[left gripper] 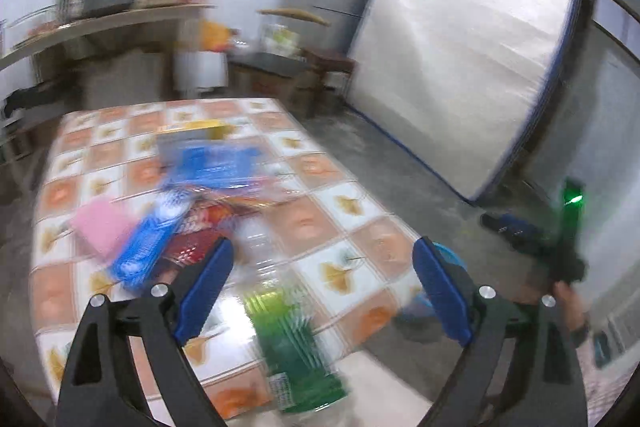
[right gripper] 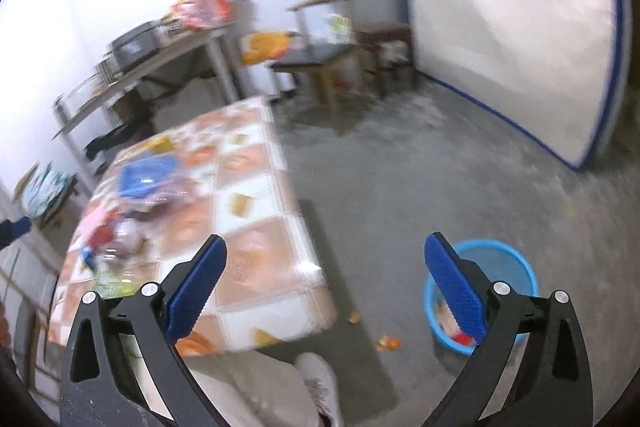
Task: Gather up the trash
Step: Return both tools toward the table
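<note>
The table (left gripper: 320, 187), covered in an orange-and-white patterned cloth, serves as the landmark. The left gripper (left gripper: 324, 291) hangs above its near edge with jaws wide apart and nothing between the pads. On the cloth below lies a clear plastic bottle with a green label (left gripper: 292, 339), close to the near edge. Farther in sits a blurred heap of trash: a blue wrapper (left gripper: 140, 251), a pink packet (left gripper: 102, 227), a red wrapper (left gripper: 192, 247) and a blue packet (left gripper: 216, 163). The right gripper (right gripper: 326, 291) is over the floor just off the table's right side, jaws spread wide and empty. A blue bin (right gripper: 516, 267) stands on the floor right of the table, some trash inside. Orange scraps (right gripper: 388, 343) lie on the floor between table and bin.
</note>
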